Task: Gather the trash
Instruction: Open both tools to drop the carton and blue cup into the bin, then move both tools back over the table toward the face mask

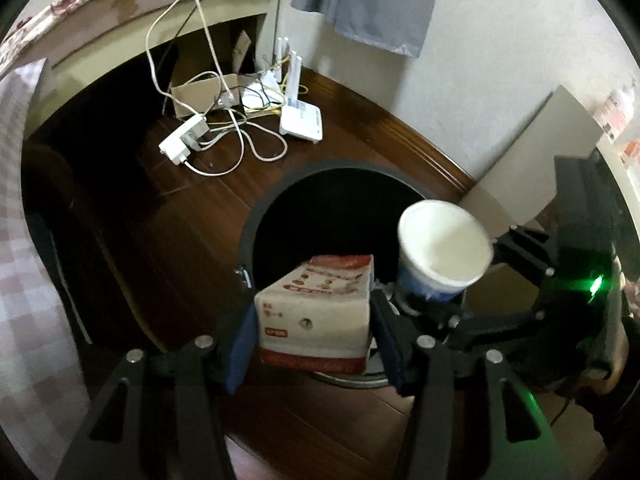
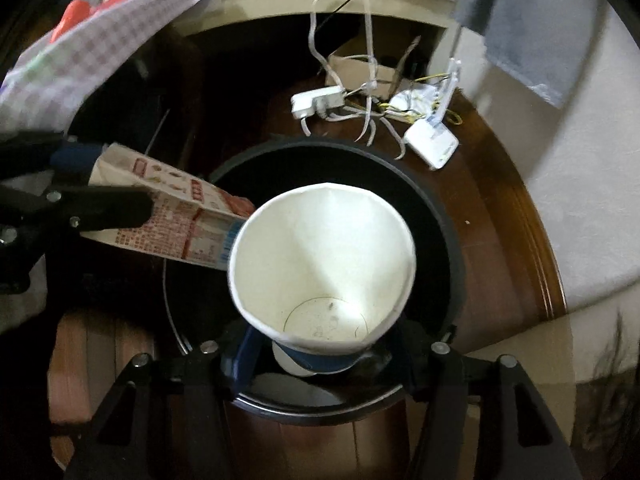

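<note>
Both tongs, left (image 1: 316, 336) and right (image 2: 320, 360), stand part-open above our round black bin (image 1: 276, 200); red-and-white carton (image 1: 316, 312) and white paper cup (image 2: 324, 264) sit loosely between, ready to drop

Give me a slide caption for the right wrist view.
Paper cup between the right gripper jaws above the black bin, carton alongside.
</note>
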Motion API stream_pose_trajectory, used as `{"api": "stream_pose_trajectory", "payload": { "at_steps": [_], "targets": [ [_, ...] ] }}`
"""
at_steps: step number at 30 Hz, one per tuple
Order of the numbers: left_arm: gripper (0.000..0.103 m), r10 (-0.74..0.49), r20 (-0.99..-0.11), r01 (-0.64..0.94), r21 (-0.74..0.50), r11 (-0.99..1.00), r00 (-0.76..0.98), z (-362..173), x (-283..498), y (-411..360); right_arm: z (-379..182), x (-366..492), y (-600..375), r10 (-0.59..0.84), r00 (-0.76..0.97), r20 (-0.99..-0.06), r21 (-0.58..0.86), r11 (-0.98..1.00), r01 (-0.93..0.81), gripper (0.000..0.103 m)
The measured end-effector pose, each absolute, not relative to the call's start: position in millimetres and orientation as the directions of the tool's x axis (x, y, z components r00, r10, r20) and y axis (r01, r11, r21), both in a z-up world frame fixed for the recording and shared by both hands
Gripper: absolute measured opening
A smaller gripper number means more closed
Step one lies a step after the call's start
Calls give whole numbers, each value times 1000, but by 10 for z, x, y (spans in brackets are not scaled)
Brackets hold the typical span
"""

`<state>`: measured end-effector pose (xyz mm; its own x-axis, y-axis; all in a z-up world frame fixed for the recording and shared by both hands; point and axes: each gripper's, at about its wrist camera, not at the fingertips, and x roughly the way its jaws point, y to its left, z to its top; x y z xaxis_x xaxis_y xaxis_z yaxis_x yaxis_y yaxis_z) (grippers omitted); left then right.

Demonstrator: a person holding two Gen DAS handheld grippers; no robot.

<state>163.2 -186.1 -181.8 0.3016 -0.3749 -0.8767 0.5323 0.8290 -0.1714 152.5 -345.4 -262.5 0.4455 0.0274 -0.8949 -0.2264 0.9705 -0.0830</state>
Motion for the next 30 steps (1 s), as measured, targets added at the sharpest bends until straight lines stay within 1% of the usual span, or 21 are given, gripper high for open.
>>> {"api": "stream_pose_trajectory", "payload": {
  "at_steps": [1,2,6,11,17,21,25,30],
  "targets": [
    [74,-375,-876,525,-175,833,303,-1824,1628,-1851,-2676,1535,-3438,-26,438,-899,-139,964,-227,93],
    [82,-361,-876,516,-159,842,319,-1819,1626,-1843,-2683,1534,-3438,-27,435,-900,-142,962,-234,96],
    [91,-340,-869,491,-133,861,360,-1764,1562,-1742,-2607,1468,-3501,-48,443,-895,-157,964,-215,96],
    [92,-332,-857,463,-127,877,395,-1671,1528,-1646,-2468,1330,-3615,-60,444,-894,-127,984,-123,96],
    [98,-337,-815,452,-104,886,472,-1388,1383,-1521,-2254,1223,-3628,-32,431,-902,-54,998,-38,96],
    [98,-346,-801,448,-110,887,489,-1258,1352,-1465,-2094,1197,-3538,-30,453,-891,-45,999,-22,96],
    [98,-355,-790,430,-128,893,501,-1128,1349,-1344,-1921,1205,-3437,-53,479,-876,-70,997,-17,96],
    [98,-365,-752,404,-143,903,549,-858,1290,-1097,-1673,1200,-3315,-73,516,-854,-96,995,-18,96]
  ]
}}
